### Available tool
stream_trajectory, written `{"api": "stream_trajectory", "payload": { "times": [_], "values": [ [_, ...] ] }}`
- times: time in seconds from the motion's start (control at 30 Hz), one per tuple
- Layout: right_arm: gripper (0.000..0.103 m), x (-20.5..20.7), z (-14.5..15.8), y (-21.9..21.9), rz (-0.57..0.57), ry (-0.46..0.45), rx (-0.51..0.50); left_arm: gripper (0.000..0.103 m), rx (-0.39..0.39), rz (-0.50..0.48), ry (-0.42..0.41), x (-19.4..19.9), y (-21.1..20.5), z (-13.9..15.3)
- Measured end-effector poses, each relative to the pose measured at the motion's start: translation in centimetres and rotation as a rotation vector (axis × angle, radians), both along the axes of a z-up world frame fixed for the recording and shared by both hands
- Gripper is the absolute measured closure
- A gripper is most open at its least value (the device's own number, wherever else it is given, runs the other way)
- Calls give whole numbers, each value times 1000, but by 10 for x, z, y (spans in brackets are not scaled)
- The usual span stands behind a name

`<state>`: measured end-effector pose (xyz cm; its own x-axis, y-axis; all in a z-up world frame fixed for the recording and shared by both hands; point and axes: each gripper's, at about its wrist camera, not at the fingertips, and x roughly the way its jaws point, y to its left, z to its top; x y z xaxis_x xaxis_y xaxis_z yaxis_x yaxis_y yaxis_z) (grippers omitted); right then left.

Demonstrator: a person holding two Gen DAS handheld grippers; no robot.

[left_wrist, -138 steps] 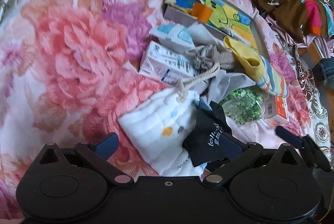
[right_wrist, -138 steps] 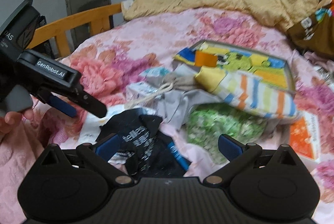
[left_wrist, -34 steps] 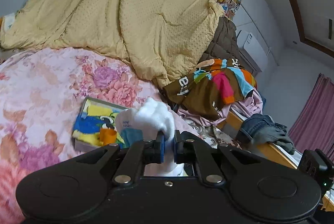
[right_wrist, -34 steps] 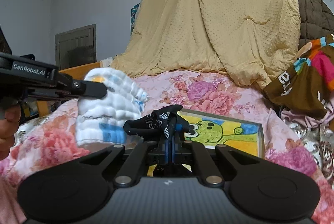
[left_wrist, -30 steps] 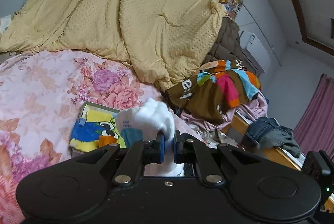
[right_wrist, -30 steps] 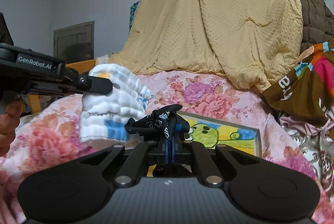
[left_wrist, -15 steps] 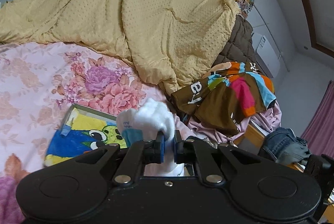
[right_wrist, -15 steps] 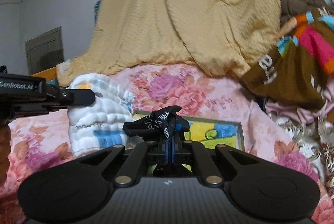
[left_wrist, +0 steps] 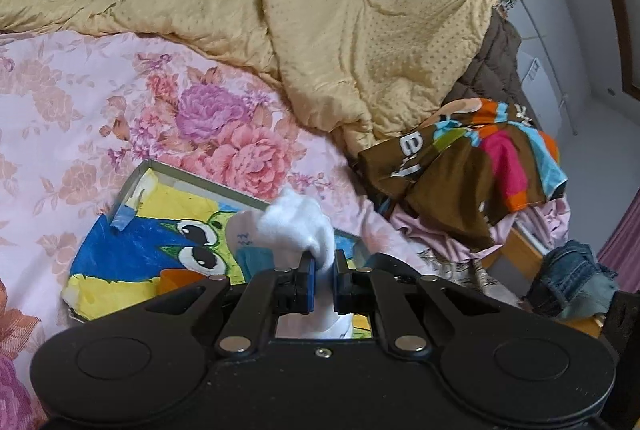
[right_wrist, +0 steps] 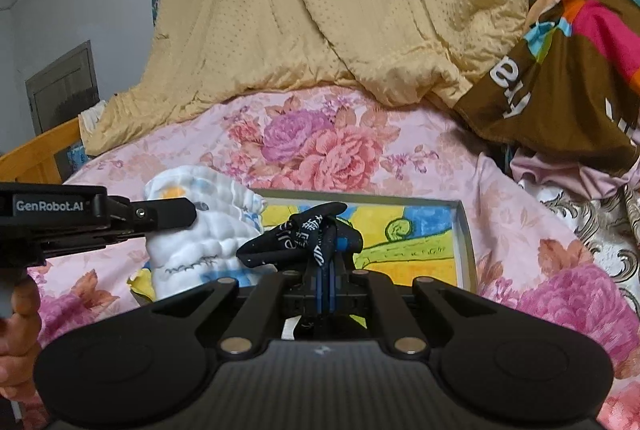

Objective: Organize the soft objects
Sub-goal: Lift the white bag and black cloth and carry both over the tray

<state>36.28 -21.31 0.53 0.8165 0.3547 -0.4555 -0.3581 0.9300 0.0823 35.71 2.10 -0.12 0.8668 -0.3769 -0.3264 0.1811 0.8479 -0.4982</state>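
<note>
Left wrist view | left claw clamps white cloth pouch, frame centre, over cartoon-lined tray | right claw pinches black sock | lower both inside rim before releasing.

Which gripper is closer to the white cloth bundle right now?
Left. The left gripper has its fingers clamped on the white cloth bundle, while the right gripper sits beside it, holding a black fabric piece.

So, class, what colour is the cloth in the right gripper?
Black cloth with white lettering, clearest in the right wrist view.
</note>
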Motion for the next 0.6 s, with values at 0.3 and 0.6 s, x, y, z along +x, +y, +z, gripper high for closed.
{"api": "stream_trajectory", "payload": {
  "times": [0.3, 0.6],
  "values": [
    [99, 10, -14, 10, 16, 34, -32, 95, 24, 29, 57, 18, 15, -23],
    [99, 23, -25, 20, 37, 75, -64, 95, 43, 71, 87, 28, 29, -35]
  ]
}}
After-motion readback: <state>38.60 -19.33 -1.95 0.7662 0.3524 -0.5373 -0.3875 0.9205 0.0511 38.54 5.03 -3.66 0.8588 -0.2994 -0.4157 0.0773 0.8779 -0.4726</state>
